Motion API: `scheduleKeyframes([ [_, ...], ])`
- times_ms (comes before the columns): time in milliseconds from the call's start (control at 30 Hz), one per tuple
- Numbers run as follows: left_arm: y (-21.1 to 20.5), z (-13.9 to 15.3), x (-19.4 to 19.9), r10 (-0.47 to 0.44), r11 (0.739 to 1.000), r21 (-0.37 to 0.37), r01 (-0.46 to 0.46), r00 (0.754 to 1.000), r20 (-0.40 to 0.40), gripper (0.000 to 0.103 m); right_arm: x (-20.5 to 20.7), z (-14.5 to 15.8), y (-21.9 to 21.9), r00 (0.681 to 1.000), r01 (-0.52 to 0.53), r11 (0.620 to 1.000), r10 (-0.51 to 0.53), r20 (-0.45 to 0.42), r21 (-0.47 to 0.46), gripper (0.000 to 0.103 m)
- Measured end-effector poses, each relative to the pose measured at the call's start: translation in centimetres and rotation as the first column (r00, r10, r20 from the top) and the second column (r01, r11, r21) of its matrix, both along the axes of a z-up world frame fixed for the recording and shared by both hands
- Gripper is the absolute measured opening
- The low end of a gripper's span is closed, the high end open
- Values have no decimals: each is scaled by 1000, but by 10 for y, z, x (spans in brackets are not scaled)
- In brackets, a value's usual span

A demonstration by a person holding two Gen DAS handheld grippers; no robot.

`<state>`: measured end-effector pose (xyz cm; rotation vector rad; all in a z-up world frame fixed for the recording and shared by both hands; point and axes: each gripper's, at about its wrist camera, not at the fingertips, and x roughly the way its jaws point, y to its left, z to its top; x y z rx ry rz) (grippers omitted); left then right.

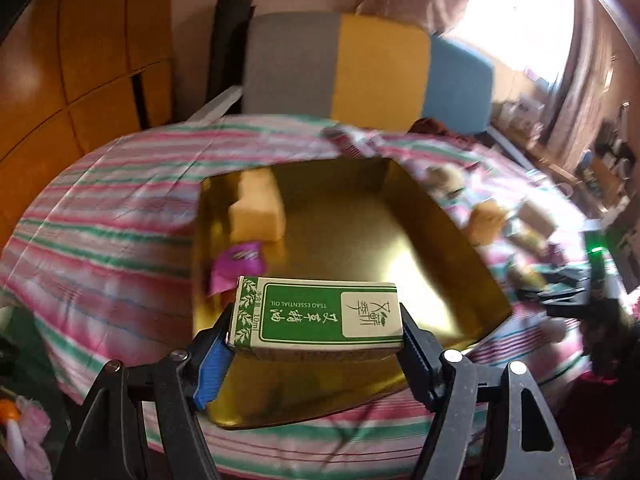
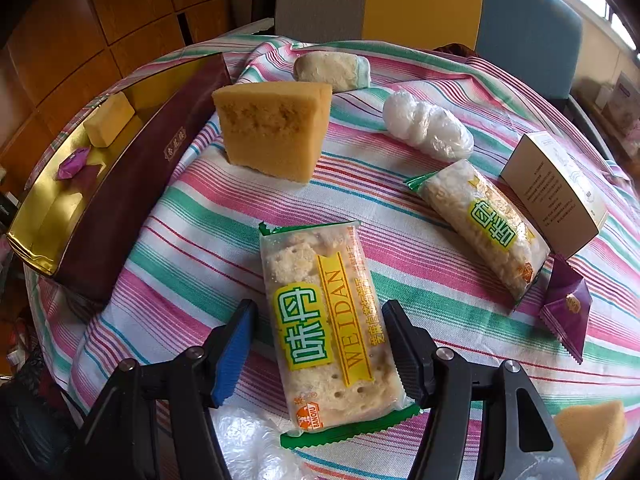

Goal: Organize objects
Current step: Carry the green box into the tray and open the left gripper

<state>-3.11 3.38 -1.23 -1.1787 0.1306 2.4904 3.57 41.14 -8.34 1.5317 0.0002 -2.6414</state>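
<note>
Your left gripper [image 1: 316,344]: jaws part-open, clamped on ends of green-and-white cardboard carton [image 1: 318,314], held above glossy gold-lined box [image 1: 448,248]. Inside box: pale sponge block [image 1: 258,210], crinkled purple candy [image 1: 238,266]. Your right gripper [image 2: 320,356]: jaws part-open, straddling flat clear-wrapped cracker pack [image 2: 332,328] lying on striped cloth [image 2: 200,216]; pads apart from wrapper, nothing gripped.

My left gripper [image 1: 316,344] has one blue pad, one black, on a green-and-white carton [image 1: 316,314] above a gold tray [image 1: 440,248]. Cloth [image 2: 224,216] striped pink, green, white; sponge [image 2: 276,128] yellow; cracker pack [image 2: 328,328] clear with yellow-green print; candy [image 2: 568,312] purple.
</note>
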Motion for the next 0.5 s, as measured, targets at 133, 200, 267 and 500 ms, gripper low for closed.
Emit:
scheduleKeyframes([
  [133,-9,-11,-3,20,999,-40,-19,1000,17,74,-1,0,-1,1000,1,1000,-1,-1,5,65],
  [200,-5,-12,-1,4,998,-70,-4,1000,1,74,-1,0,0,1000,1,1000,-1,-2,3,65],
  [267,-1,-14,1,-6,996,-90,5,1000,-7,74,-1,0,0,1000,2,1000,-2,-3,3,65],
  [500,-1,-26,-2,-2,992,-123,4,1000,18,74,-2,0,0,1000,2,1000,-2,-3,2,66],
])
